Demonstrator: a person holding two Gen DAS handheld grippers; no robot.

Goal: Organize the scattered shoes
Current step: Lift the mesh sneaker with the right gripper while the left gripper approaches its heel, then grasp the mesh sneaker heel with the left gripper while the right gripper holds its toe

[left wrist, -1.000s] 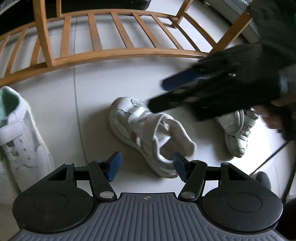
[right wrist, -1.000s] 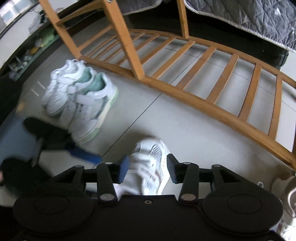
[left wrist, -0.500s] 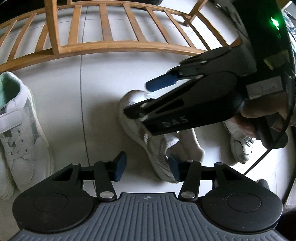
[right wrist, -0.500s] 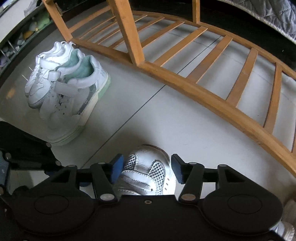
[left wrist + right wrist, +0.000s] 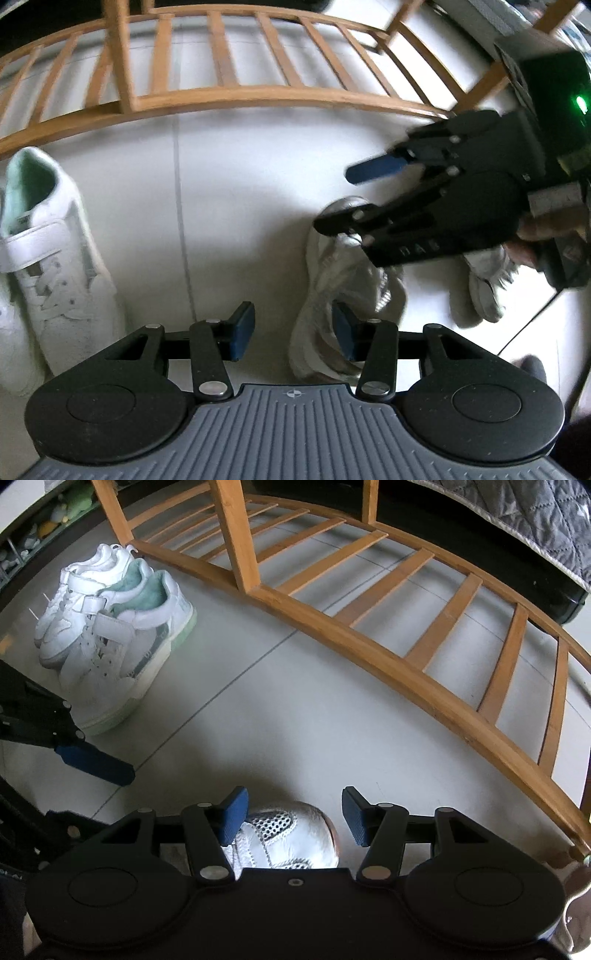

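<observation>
Since the earlier frame, right gripper [image 5: 291, 818] has descended over mesh shoe [image 5: 288, 834], fingers spread astride its toe, not pinching. Left gripper [image 5: 291, 330], fingers spread, straddles the heel [image 5: 317, 350]. Step: grasping. Next: close, carry beside green-lined pair [image 5: 110, 635]. Gripper lettering unreadable.

The left gripper [image 5: 291, 332] had 2 black linkage arms with silver rivets, blue ribbed pads [image 5: 242, 330], 2 round black discs and a grey ridged housing bearing a small crosshair mark. The right gripper [image 5: 291, 818] was built alike, but with a smooth black housing. Seen from the left wrist, its body carried raised letters, a pale label and a green light [image 5: 579, 101].
</observation>
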